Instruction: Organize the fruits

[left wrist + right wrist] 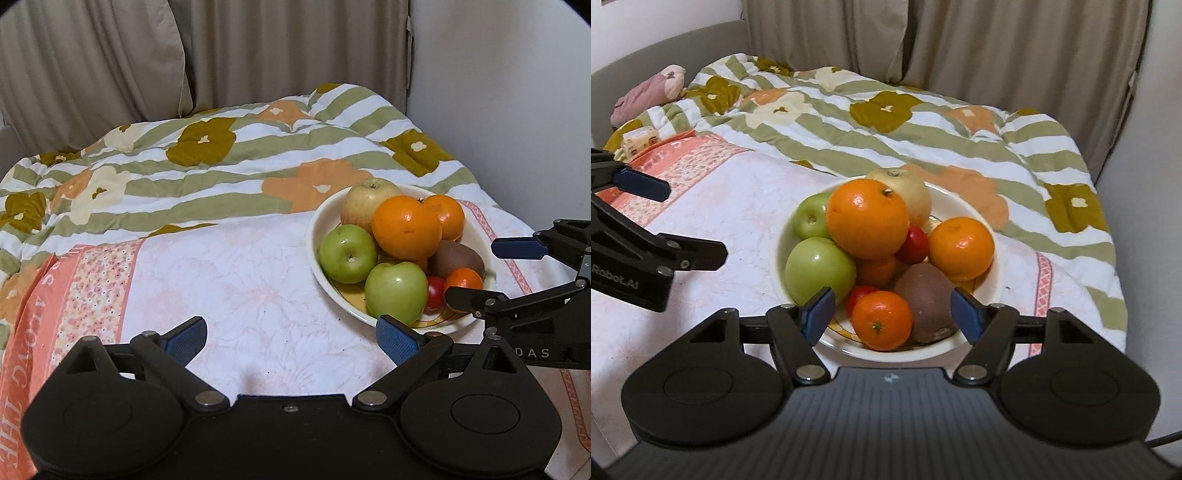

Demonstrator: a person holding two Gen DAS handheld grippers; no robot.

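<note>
White bowl (991,266) is sitting on the pale pink bedsheet (240,280), near the floral striped quilt (229,173). It is holding a pile of fruit: large orange (868,218) on top, two green apples (820,269) on its left side, a yellowish apple (918,192) at the back, a second orange (961,248), a brown kiwi (925,295), a small tangerine (881,320) and red cherry tomatoes (913,243).

Right gripper (892,314) is hovering over the bowl's near rim, jaws standing apart, pads clear of the tangerine and kiwi between them.

Left gripper (290,338) is hanging over bare sheet just left of the bowl, jaws spread wide, nothing between them.
</note>
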